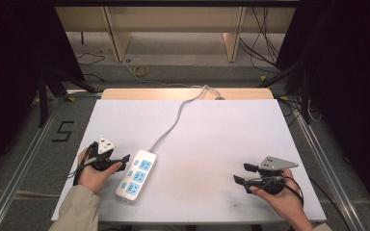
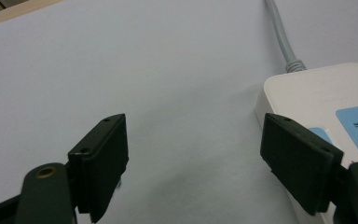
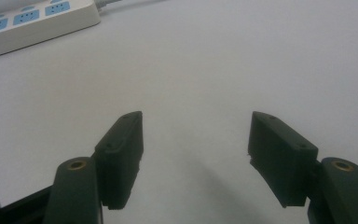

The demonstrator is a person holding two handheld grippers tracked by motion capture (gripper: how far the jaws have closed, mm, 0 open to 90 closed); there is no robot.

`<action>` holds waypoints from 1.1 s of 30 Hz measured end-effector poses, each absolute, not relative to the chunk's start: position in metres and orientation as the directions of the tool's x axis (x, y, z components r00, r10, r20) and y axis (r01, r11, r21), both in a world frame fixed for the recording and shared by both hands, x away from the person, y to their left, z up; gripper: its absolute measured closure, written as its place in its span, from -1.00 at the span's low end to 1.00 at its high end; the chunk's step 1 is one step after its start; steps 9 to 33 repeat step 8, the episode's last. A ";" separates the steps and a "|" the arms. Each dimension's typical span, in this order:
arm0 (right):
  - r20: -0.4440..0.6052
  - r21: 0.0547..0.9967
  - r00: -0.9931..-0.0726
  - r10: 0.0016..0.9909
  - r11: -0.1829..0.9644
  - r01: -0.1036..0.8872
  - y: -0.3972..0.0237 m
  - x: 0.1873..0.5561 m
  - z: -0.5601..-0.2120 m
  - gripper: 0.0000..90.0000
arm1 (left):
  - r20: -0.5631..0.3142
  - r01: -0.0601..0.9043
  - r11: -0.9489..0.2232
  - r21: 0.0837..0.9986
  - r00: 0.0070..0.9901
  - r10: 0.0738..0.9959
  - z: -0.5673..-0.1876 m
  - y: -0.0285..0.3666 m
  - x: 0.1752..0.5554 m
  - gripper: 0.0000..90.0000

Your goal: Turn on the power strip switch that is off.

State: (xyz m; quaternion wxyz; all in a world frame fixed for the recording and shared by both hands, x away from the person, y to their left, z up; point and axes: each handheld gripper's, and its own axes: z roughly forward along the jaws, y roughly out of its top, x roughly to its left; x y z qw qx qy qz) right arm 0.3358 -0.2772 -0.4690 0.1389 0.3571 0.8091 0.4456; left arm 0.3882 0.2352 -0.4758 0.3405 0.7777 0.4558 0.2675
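Power strip point(image 1: 136, 174): we see a white strip with blue socket faces lying flat on the white bench point(image 1: 212, 139), toward its near left part, running at a slant from near-left to far-right.
Cord point(image 1: 173, 122): a grey cord leaves the strip's far end and runs over the bench's far edge.
Left hand-held gripper point(image 1: 125, 160): its jaws are spread and hold nothing; it sits just beside the strip's left long side, tips aimed at the strip's far half. In the left gripper view the strip's point(image 2: 326, 98) cord-end corner lies close by the right-side jaw, though we cannot tell whether they touch.
Right hand-held gripper point(image 1: 242, 173): spread as well and empty, low over bare bench at the near right, well apart from the strip. In the right gripper view the strip point(image 3: 37, 23) lies far off at the upper left.
Step in hand: we judge this as the approach to the strip, with the left hand-held gripper nearest.
Doing it well: we would bring the jaws square across the strip's narrow width, one on each long side, keep clear of the socket faces and the cord's strain relief, and close only once both pads sit on the side walls.
Risk: a skewed pinch could twist the strip on the smooth bench.
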 end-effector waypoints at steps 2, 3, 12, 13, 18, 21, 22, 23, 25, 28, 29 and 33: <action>0.095 0.820 -0.706 0.702 0.347 0.455 -0.277 0.336 -0.469 -0.19 | 0.114 0.530 -0.359 0.768 0.439 0.891 -0.477 0.235 0.389 -0.49; 0.095 0.820 -0.706 0.702 0.347 0.455 -0.277 0.336 -0.469 -0.19 | 0.114 0.530 -0.359 0.768 0.439 0.891 -0.477 0.235 0.389 -0.49; 0.097 0.819 -0.705 0.702 0.346 0.457 -0.277 0.336 -0.469 -0.19 | 0.112 0.544 -0.350 0.762 0.421 0.900 -0.480 0.237 0.390 -0.49; 0.097 0.819 -0.705 0.702 0.346 0.457 -0.277 0.336 -0.469 -0.19 | 0.112 0.544 -0.350 0.762 0.421 0.900 -0.480 0.237 0.390 -0.49; 0.097 0.819 -0.705 0.702 0.346 0.457 -0.277 0.336 -0.469 -0.19 | 0.112 0.544 -0.350 0.762 0.421 0.900 -0.480 0.237 0.390 -0.49; 0.097 0.819 -0.705 0.702 0.346 0.457 -0.277 0.336 -0.469 -0.19 | 0.112 0.544 -0.350 0.762 0.421 0.900 -0.480 0.237 0.390 -0.49; 0.097 0.819 -0.705 0.702 0.346 0.457 -0.277 0.336 -0.469 -0.19 | 0.112 0.544 -0.350 0.762 0.421 0.900 -0.480 0.237 0.390 -0.49; 0.097 0.819 -0.705 0.702 0.346 0.457 -0.277 0.336 -0.469 -0.19 | 0.112 0.544 -0.350 0.762 0.421 0.900 -0.480 0.237 0.390 -0.49; 0.097 0.819 -0.705 0.702 0.346 0.457 -0.277 0.336 -0.469 -0.19 | 0.112 0.544 -0.350 0.762 0.421 0.900 -0.480 0.237 0.390 -0.49; 0.097 0.819 -0.705 0.702 0.346 0.457 -0.277 0.336 -0.469 -0.19 | 0.112 0.544 -0.350 0.762 0.421 0.900 -0.480 0.237 0.390 -0.49; 0.097 0.819 -0.705 0.702 0.346 0.457 -0.277 0.336 -0.469 -0.19 | 0.112 0.544 -0.350 0.762 0.421 0.900 -0.480 0.237 0.390 -0.49; 0.097 0.819 -0.705 0.702 0.346 0.457 -0.277 0.336 -0.469 -0.19 | 0.112 0.544 -0.350 0.762 0.421 0.900 -0.480 0.237 0.390 -0.49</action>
